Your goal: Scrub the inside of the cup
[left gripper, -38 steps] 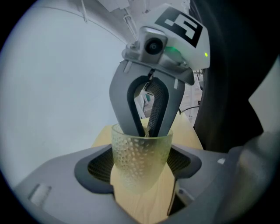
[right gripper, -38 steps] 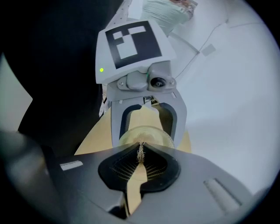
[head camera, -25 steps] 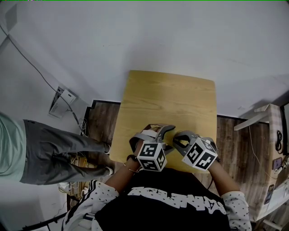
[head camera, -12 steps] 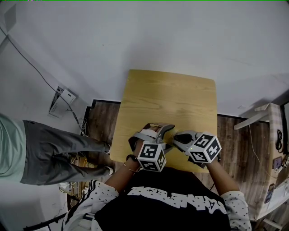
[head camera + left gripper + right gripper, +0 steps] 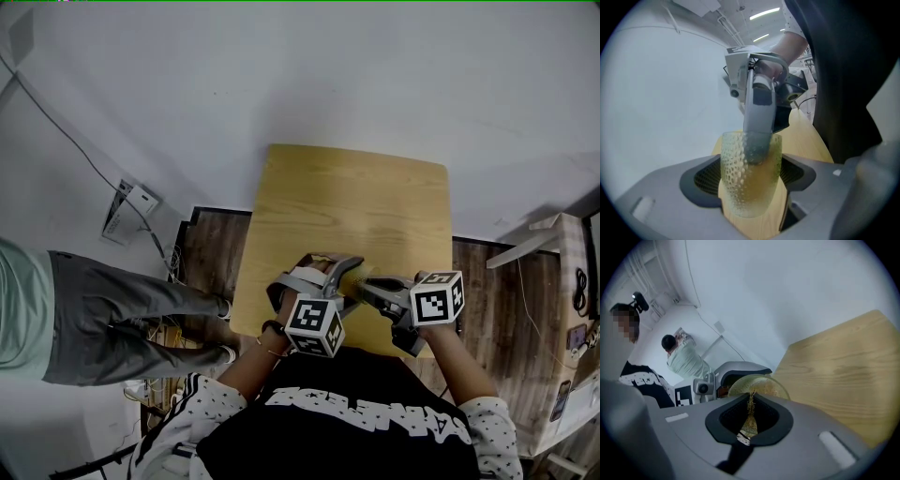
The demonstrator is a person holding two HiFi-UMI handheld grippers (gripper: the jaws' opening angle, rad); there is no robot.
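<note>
Scrubbing step: left gripper clamped on cup, right gripper pinching fibrous scrubber, tips inside. Next, likely: rubbing round inner wall.

Left gripper clamped on cup, right gripper pinching scrubber, tips together.

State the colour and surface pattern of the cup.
Translucent yellow-green cup with a dimpled, bubble-like texture; clearest in the left gripper view.
</note>
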